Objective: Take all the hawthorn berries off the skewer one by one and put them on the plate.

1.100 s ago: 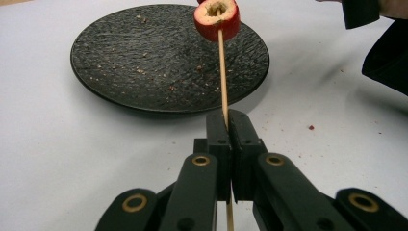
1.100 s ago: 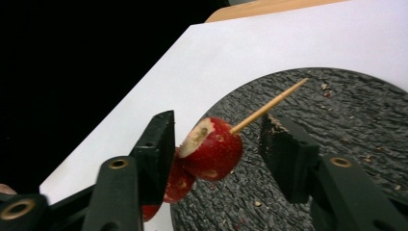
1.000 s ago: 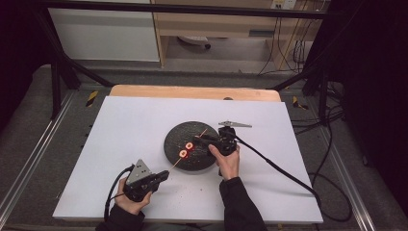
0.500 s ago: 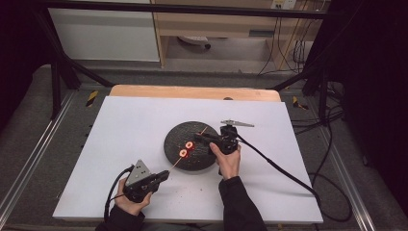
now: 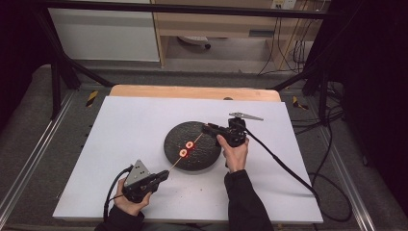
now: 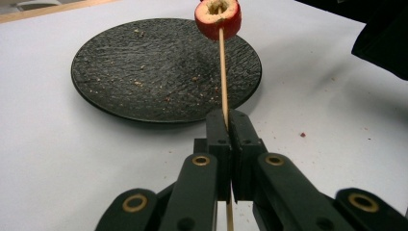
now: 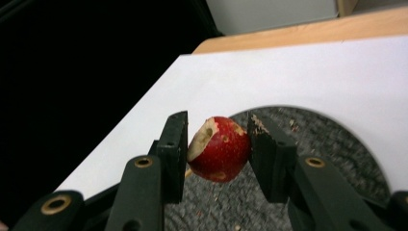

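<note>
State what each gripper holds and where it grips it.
Left gripper: shut on the wooden skewer, near its lower end. Right gripper: clamps a red fruit piece by its sides.

Round black plate (image 6: 144,72): rough, matt, stone-like. Thin skewer (image 6: 223,72): pale wood. Red fruit piece (image 7: 219,149): glossy skin. White tabletop (image 5: 130,120): smooth, matt.

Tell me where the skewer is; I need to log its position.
In the high view, the skewer slants from the left gripper, shut on its near end, over the black plate's front edge.
</note>
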A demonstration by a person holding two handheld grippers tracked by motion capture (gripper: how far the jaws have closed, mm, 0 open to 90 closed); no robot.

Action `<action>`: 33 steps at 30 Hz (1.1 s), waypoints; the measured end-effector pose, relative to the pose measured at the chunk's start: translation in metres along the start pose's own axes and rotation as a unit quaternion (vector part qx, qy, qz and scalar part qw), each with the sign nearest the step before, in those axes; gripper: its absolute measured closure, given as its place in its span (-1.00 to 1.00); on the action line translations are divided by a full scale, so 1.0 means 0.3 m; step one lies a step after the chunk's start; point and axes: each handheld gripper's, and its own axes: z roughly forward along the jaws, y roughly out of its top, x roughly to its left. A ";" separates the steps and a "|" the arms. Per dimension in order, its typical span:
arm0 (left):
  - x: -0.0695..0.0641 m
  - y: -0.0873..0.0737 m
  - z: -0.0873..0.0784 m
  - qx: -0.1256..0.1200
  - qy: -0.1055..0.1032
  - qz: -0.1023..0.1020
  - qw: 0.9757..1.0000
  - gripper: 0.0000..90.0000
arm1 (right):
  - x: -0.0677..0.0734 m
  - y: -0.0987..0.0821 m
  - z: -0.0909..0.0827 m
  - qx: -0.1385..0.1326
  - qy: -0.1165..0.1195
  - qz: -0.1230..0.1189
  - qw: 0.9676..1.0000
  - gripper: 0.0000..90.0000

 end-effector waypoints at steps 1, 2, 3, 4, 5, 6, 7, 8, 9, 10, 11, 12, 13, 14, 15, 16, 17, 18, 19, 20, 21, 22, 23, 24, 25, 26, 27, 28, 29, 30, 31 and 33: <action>0.000 0.000 -0.001 -0.001 0.000 0.001 1.000 0.96 | 0.000 0.000 0.000 0.000 0.000 0.000 1.000 0.36; 0.000 0.000 -0.001 -0.001 -0.001 0.001 1.000 0.96 | -0.003 0.007 -0.004 -0.001 -0.002 0.000 1.000 0.36; 0.000 0.000 -0.001 -0.001 0.000 0.001 1.000 0.96 | -0.006 0.012 -0.006 -0.004 -0.005 -0.002 1.000 0.36; 0.000 0.000 0.000 0.000 -0.001 0.000 1.000 0.96 | -0.010 0.019 -0.009 -0.005 -0.008 -0.003 1.000 0.36; 0.001 0.000 0.000 0.001 -0.001 0.000 1.000 0.96 | -0.013 0.025 -0.012 -0.007 -0.011 -0.002 1.000 0.36; 0.002 0.000 0.000 0.001 -0.001 0.000 1.000 0.96 | -0.017 0.031 -0.016 -0.007 -0.013 -0.003 1.000 0.36; 0.003 -0.001 0.000 0.001 -0.001 -0.001 1.000 0.96 | -0.019 0.036 -0.018 -0.009 -0.016 -0.004 1.000 0.36; 0.004 -0.001 -0.001 0.001 -0.001 -0.001 1.000 0.96 | -0.023 0.043 -0.022 -0.011 -0.020 -0.006 1.000 0.36; 0.006 -0.001 -0.001 0.002 0.003 -0.002 1.000 0.96 | -0.026 0.048 -0.026 -0.012 -0.024 -0.010 1.000 0.36; 0.009 -0.002 -0.001 0.003 0.002 -0.003 1.000 0.96 | -0.028 0.052 -0.030 -0.013 -0.027 -0.011 0.999 0.36; 0.011 -0.003 -0.001 0.003 0.003 -0.004 1.000 0.96 | -0.030 0.055 -0.034 -0.014 -0.030 -0.012 0.999 0.36; 0.013 -0.003 -0.002 0.004 0.004 -0.006 1.000 0.96 | -0.034 0.057 -0.039 -0.015 -0.030 -0.011 0.999 0.36; 0.015 -0.002 -0.003 0.004 0.005 -0.007 1.000 0.96 | -0.039 0.058 -0.044 -0.016 -0.032 -0.011 0.999 0.36; 0.018 -0.002 -0.005 0.002 0.006 -0.007 1.000 0.96 | -0.042 0.057 -0.049 -0.015 -0.034 -0.008 0.999 0.36; 0.020 -0.001 -0.006 0.001 0.007 -0.008 1.000 0.96 | -0.047 0.053 -0.051 -0.016 -0.035 -0.011 0.999 0.36; 0.023 0.000 -0.008 0.000 0.008 -0.009 1.000 0.96 | -0.050 0.048 -0.053 -0.015 -0.035 -0.011 0.999 0.36; 0.026 0.000 -0.010 -0.001 0.009 -0.011 1.000 0.96 | -0.053 0.041 -0.053 -0.013 -0.035 -0.011 0.999 0.36; 0.029 0.000 -0.011 -0.001 0.010 -0.013 1.000 0.96 | -0.055 0.032 -0.052 -0.010 -0.034 -0.009 0.999 0.36; 0.033 0.000 -0.013 -0.002 0.011 -0.015 1.000 0.96 | -0.060 0.010 -0.044 -0.004 -0.033 -0.011 0.999 0.36; 0.036 0.000 -0.014 -0.002 0.012 -0.016 1.000 0.96 | -0.060 0.010 -0.044 -0.004 -0.033 -0.011 0.999 0.36; 0.038 0.000 -0.016 -0.003 0.012 -0.017 1.000 0.96 | -0.060 -0.002 -0.038 0.002 -0.031 -0.009 0.999 0.36; 0.040 0.001 -0.017 -0.003 0.013 -0.018 1.000 0.96 | -0.062 -0.015 -0.030 0.005 -0.030 -0.011 0.999 0.36; 0.041 0.001 -0.018 -0.004 0.014 -0.019 1.000 0.96 | -0.062 -0.029 -0.021 0.010 -0.030 -0.013 0.999 0.36; 0.043 0.002 -0.020 -0.005 0.014 -0.019 1.000 0.96 | -0.062 -0.042 -0.012 0.015 -0.028 -0.013 0.999 0.36; 0.044 0.002 -0.020 -0.005 0.015 -0.020 1.000 0.96 | -0.062 -0.055 -0.001 0.020 -0.028 -0.015 0.999 0.36; 0.045 0.002 -0.021 -0.005 0.015 -0.020 1.000 0.96 | -0.061 -0.080 0.021 0.032 -0.026 -0.016 0.999 0.36; 0.045 0.001 -0.021 -0.005 0.016 -0.020 1.000 0.96 | -0.061 -0.080 0.021 0.032 -0.026 -0.016 0.999 0.36; 0.046 0.001 -0.021 -0.005 0.016 -0.020 1.000 0.96 | -0.062 -0.089 0.029 0.036 -0.026 -0.016 0.999 0.36; 0.046 0.001 -0.021 -0.004 0.016 -0.020 1.000 0.96 | -0.063 -0.105 0.043 0.044 -0.027 -0.017 0.999 0.36; 0.046 0.001 -0.021 -0.004 0.016 -0.020 1.000 0.96 | -0.066 -0.127 0.062 0.055 -0.030 -0.017 0.998 0.36; 0.046 0.001 -0.021 -0.004 0.016 -0.020 1.000 0.96 | -0.066 -0.127 0.062 0.055 -0.030 -0.017 0.998 0.36; 0.046 0.001 -0.020 -0.003 0.015 -0.020 1.000 0.96 | -0.072 -0.154 0.085 0.071 -0.034 -0.017 0.997 0.36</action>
